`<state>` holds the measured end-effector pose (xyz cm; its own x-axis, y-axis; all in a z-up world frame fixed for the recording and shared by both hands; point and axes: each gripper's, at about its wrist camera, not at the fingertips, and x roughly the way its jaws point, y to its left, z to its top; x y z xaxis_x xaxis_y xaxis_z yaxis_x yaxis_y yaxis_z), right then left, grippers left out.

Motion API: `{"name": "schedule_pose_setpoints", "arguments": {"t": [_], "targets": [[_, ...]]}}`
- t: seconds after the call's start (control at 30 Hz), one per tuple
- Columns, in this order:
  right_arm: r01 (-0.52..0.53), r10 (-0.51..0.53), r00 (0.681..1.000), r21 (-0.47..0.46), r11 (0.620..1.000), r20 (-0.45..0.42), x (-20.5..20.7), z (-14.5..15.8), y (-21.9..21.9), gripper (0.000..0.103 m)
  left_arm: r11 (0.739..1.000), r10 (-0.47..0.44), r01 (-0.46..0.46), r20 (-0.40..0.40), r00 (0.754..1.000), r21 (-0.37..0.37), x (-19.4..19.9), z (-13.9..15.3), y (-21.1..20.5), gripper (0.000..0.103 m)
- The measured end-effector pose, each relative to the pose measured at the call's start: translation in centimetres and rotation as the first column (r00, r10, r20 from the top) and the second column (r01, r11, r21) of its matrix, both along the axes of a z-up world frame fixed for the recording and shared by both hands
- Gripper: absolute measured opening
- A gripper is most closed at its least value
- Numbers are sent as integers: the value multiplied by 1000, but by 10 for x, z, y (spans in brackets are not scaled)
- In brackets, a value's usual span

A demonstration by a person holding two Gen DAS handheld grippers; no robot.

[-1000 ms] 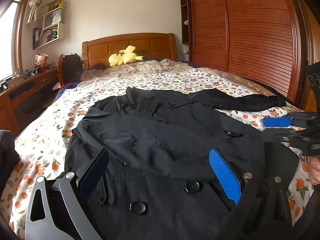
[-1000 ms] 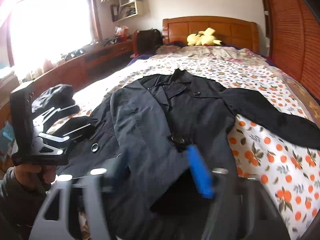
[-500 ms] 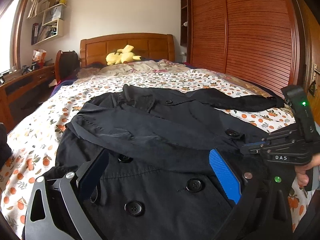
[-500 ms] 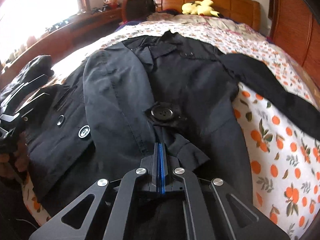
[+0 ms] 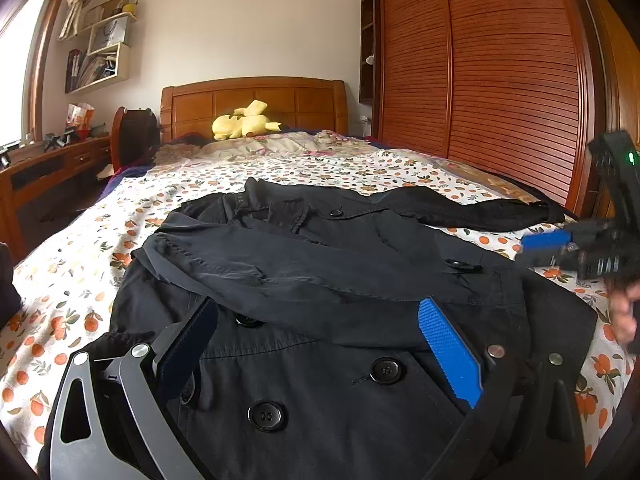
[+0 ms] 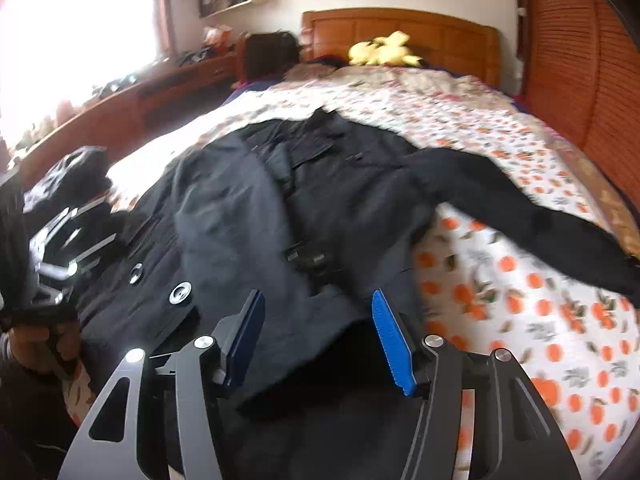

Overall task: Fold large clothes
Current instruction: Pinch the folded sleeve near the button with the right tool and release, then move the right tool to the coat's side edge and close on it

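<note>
A black double-breasted coat [image 5: 320,380] lies front up on the orange-print bed [image 5: 72,272]. One sleeve [image 5: 260,268] is folded across its chest; the other sleeve [image 6: 520,208] stretches out to the right over the sheet. My left gripper [image 5: 320,340] hovers wide open over the coat's lower front, nothing pinched. My right gripper [image 6: 318,320] has its jaws opening above the folded sleeve's cuff end; the blue pads [image 6: 390,340] stand clear of the cloth. The same right gripper [image 5: 560,248] shows blurred at the coat's right edge in the left wrist view.
A yellow plush toy [image 5: 244,124] lies by the wooden headboard. A slatted wardrobe [image 5: 500,80] runs along the bed's right side, and a desk [image 5: 40,168] with a chair along the left. A dark bundle [image 6: 80,168] sits near the bed's left edge.
The right gripper, shut on the sleeve's cuff half a second ago, has let go, opened and drawn back. The sleeve stays across the coat. The left gripper has barely moved.
</note>
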<state>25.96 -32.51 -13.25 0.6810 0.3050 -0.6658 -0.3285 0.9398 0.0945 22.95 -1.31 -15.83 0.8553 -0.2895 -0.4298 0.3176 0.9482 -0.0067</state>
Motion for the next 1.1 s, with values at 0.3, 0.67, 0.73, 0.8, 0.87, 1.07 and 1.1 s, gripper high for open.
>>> {"name": "schedule_pose_setpoints", "arguments": {"t": [0.3,0.67,0.73,0.8,0.87,1.07,1.1], "targets": [[200,-201,980,40,979,13,40,13,-85,89,1000,1,-1,7,1000,9,-3,0,-3,101],[439,-433,898,97,893,-78,82,-9,-197,89,1000,-20,19,9,1000,12,-2,8,-7,101],[478,-468,877,107,872,-105,89,-15,-216,89,999,-31,31,9,999,7,-2,12,-9,101],[508,-493,860,120,853,-132,94,-21,-231,89,999,-43,43,5,999,-8,-2,16,-11,101],[539,-519,840,132,832,-160,100,-28,-246,89,999,-51,51,1,999,-8,-3,18,-13,101],[607,-564,790,181,774,-238,114,-48,-276,83,997,-75,75,-3,997,-2,-9,24,-23,101],[617,-571,782,181,766,-249,115,-51,-278,82,997,-81,81,-2,997,-2,-10,24,-24,101]]}}
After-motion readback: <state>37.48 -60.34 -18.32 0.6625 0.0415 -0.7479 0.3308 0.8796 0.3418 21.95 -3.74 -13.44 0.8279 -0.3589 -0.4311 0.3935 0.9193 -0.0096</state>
